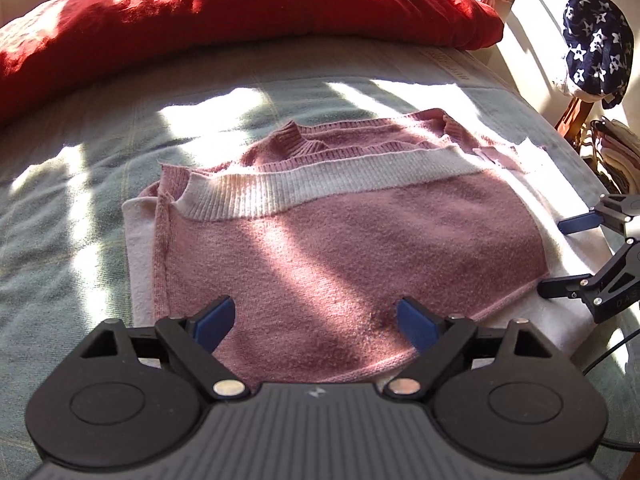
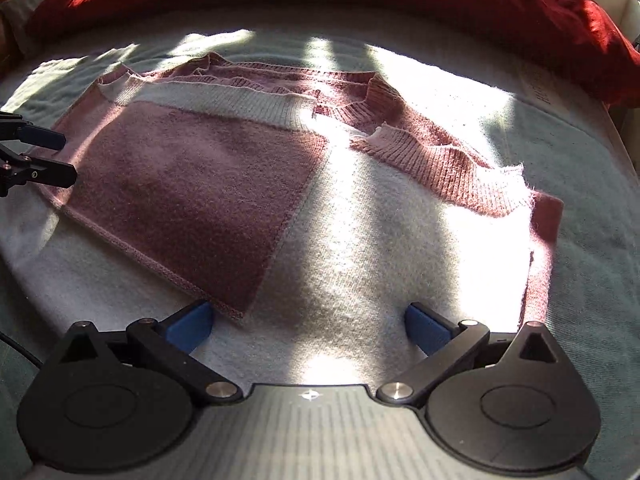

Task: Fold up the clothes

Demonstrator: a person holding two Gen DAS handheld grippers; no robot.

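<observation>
A pink and white knit sweater [image 1: 360, 240] lies flat on the bed, with a pink panel [image 2: 192, 184] folded over its white part [image 2: 360, 264]. Its white ribbed hem [image 1: 320, 180] runs across the middle, and the pink ribbed collar [image 2: 432, 160] lies at the far right. My left gripper [image 1: 316, 320] hovers open over the near pink edge, with nothing between its blue pads. My right gripper [image 2: 308, 326] is open over the white part, next to the pink panel's corner. Each gripper also shows at the side of the other view: the right gripper [image 1: 560, 256] and the left gripper [image 2: 60, 156].
A pale green blanket [image 1: 80, 184] covers the bed. A big red pillow [image 1: 240, 12] lies along the far side. Beyond the bed's right edge hang a navy star-patterned cloth [image 1: 596, 48] and a bag [image 1: 612, 152]. Strong sun patches and shadows cross everything.
</observation>
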